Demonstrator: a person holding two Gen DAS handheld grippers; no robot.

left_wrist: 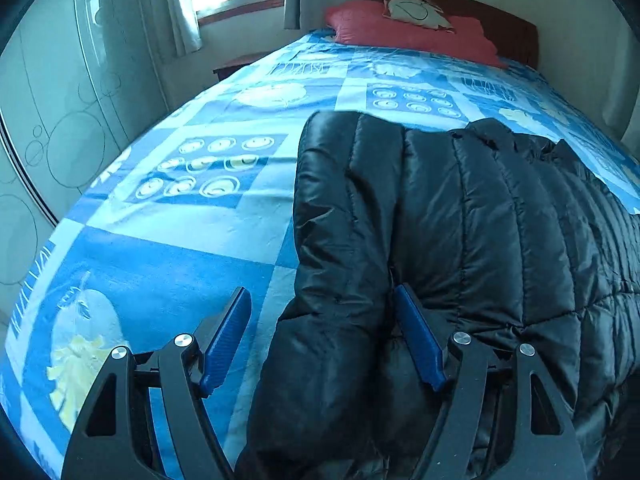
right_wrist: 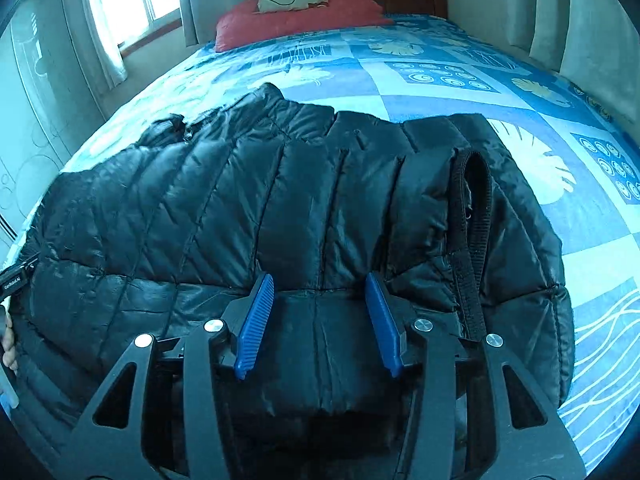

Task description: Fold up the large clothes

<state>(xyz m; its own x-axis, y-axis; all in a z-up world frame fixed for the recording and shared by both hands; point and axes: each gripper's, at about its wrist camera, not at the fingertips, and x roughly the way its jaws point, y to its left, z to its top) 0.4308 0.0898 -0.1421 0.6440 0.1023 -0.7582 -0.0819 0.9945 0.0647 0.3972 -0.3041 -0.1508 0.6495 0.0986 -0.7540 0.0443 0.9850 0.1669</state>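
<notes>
A black quilted puffer jacket (left_wrist: 460, 220) lies across the near part of the bed, also in the right wrist view (right_wrist: 248, 200). My left gripper (left_wrist: 322, 296) is open, its blue pads astride the jacket's left folded edge, a sleeve-like roll between them. My right gripper (right_wrist: 320, 284) is open over the jacket's near hem, the fabric between its blue pads. A black strap loop (right_wrist: 474, 208) lies on the jacket just right of the right gripper.
The bed has a blue patterned cover (left_wrist: 180, 240) (right_wrist: 540, 128). Red pillow (left_wrist: 400, 28) (right_wrist: 296, 20) and a small printed cushion at the headboard. Wardrobe (left_wrist: 60, 120) on the left, window with curtains behind. Wall along the bed's right side.
</notes>
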